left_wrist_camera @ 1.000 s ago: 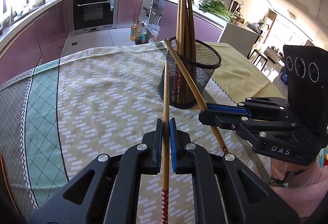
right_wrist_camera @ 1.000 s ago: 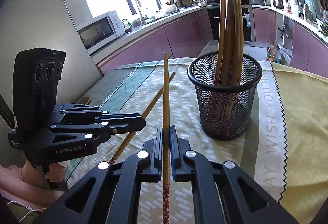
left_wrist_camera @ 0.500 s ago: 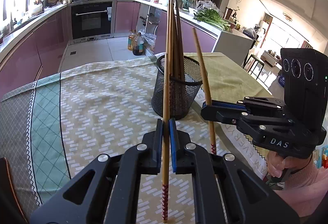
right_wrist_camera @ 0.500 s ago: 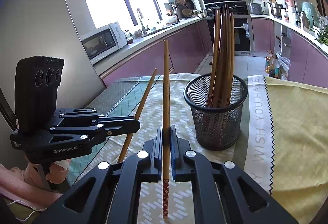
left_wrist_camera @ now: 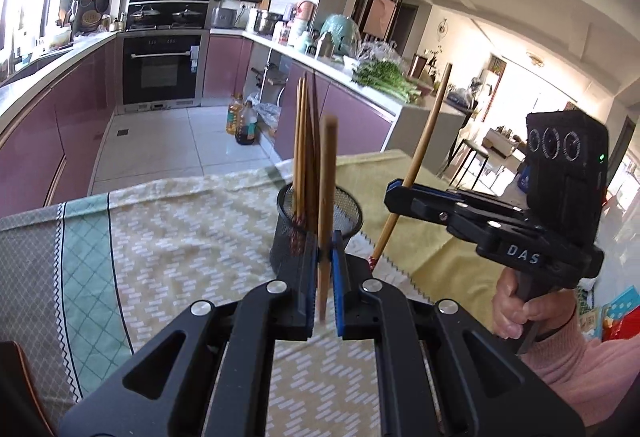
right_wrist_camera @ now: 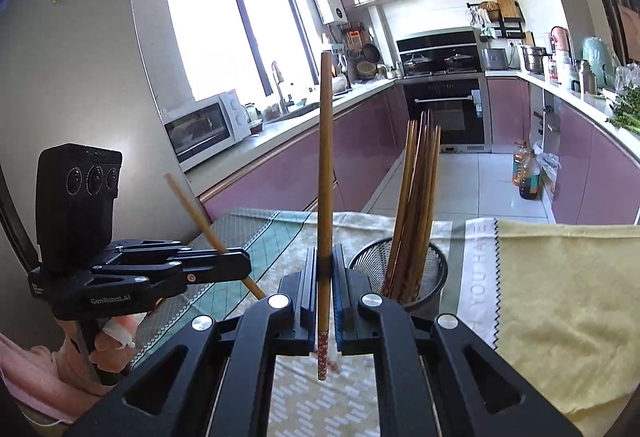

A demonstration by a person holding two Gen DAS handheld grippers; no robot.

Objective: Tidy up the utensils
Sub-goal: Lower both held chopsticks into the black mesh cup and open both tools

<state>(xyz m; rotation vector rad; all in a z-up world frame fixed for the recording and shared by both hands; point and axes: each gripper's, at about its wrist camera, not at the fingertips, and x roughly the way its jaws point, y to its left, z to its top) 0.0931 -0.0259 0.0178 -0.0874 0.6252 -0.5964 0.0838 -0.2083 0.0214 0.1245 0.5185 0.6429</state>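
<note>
I see the black mesh holder standing on the patterned tablecloth with chopsticks upright inside, open cloth to its left and right. My left gripper is clamped on a chopstick directly before the holder. My right gripper pinches another chopstick upright, just left of the holder.

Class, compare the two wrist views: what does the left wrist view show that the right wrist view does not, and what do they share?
Only the left wrist view: the right claw from outside, gripping its chopstick, and the bright living area.

Only the right wrist view: the left claw from outside, the microwave and the window.

Both: the mesh holder of chopsticks, the patterned tablecloth and the oven.
</note>
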